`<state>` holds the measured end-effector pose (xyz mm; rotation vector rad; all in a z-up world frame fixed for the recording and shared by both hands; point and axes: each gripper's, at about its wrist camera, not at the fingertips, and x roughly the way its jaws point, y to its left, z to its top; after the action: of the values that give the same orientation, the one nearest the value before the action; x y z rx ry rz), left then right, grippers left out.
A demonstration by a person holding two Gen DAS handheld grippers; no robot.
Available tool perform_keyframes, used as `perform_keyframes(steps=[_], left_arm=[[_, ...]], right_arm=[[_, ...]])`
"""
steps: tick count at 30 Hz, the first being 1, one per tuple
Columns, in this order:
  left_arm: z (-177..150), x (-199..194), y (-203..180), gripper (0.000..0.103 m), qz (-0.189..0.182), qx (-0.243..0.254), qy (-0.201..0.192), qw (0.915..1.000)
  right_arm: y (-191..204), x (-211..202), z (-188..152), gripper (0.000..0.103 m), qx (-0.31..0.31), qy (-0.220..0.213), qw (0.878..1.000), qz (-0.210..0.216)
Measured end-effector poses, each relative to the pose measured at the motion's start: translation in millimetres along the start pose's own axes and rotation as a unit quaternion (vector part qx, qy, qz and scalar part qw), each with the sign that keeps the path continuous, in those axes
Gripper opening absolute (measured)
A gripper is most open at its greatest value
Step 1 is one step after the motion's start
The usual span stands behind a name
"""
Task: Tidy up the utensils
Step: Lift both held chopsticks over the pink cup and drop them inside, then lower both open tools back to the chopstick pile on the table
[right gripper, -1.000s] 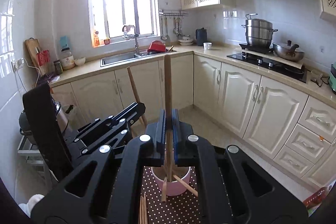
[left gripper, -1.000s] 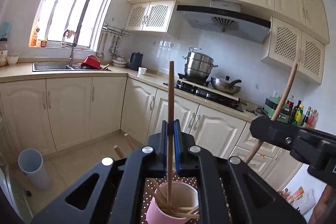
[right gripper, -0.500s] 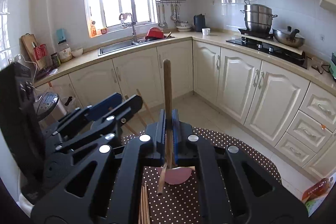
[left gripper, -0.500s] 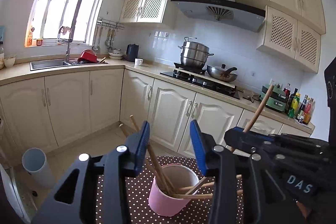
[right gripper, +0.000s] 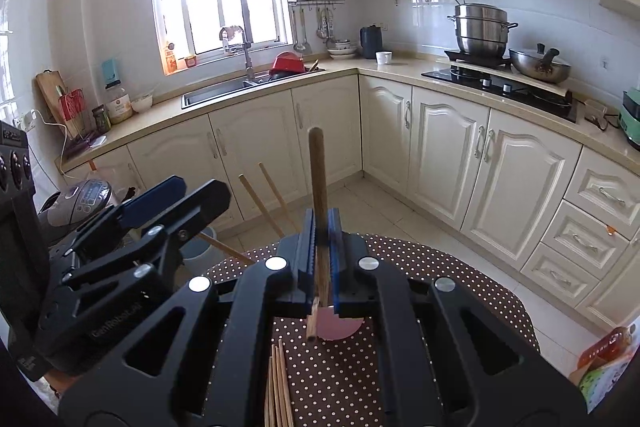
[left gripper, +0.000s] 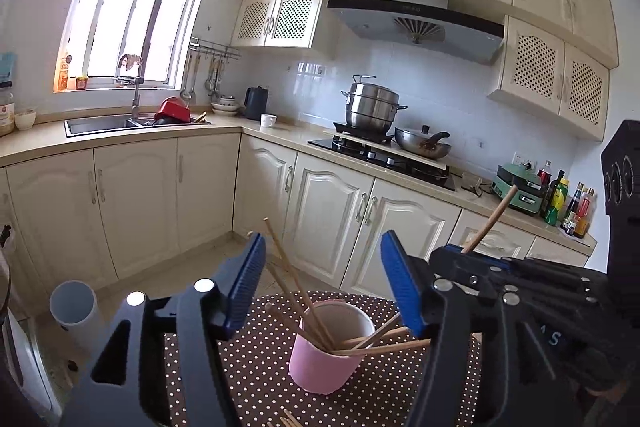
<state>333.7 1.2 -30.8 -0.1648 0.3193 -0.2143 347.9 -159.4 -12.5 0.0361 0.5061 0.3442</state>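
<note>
A pink cup (left gripper: 328,351) stands on the polka-dot tabletop (left gripper: 256,359), holding several wooden chopsticks (left gripper: 298,285); some lean up and to the left past its rim, others lie low and point right. In the right wrist view only a sliver of the cup (right gripper: 338,327) shows beneath the tool body. Loose chopsticks (right gripper: 278,383) lie bunched on the cloth nearer the camera. The right tool (right gripper: 322,255) is clamped narrow on a single chopstick (right gripper: 318,187), which stands nearly upright between its blue pads, its lower end hanging just above the cloth beside the cup. From the left wrist view the same stick (left gripper: 490,221) slants up out of the right tool (left gripper: 460,251), to the right of the cup. The left tool (left gripper: 324,283) stands over the cup with its blue pads (left gripper: 246,283) set wide; its jaws have just been opening, and nothing is pressed between them, though the leaning chopsticks rise in the gap. In the right wrist view the left tool (right gripper: 176,195) sits to the left, apart from the right one. Behind: cream cabinets (left gripper: 132,203), a sink (left gripper: 104,123) under the window, a steel pot (left gripper: 372,105) and wok (left gripper: 422,143) on the hob, a grey bin (left gripper: 74,309) on the floor.
</note>
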Motion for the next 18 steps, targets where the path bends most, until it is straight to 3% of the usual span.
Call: perform_keyframes(steps=[4, 7, 18], left_arm=[[0.1, -7.1, 0.7, 0.060, 0.009, 0.007, 0.008, 0.9999], [0.4, -14.4, 1.7, 0.060, 0.012, 0.009, 0.014, 0.9998], [-3.0, -53.8, 2.0, 0.060, 0.020, 0.014, 0.016, 0.9996]], right_arm=[[-1.0, -8.1, -1.2, 0.009, 0.004, -0.001, 1.000, -0.006], [-1.3, -11.7, -1.7, 0.023, 0.011, 0.001, 1.000, -0.005], [7.9, -48.7, -7.0, 0.023, 0.006, -0.014, 1.000, -0.001]])
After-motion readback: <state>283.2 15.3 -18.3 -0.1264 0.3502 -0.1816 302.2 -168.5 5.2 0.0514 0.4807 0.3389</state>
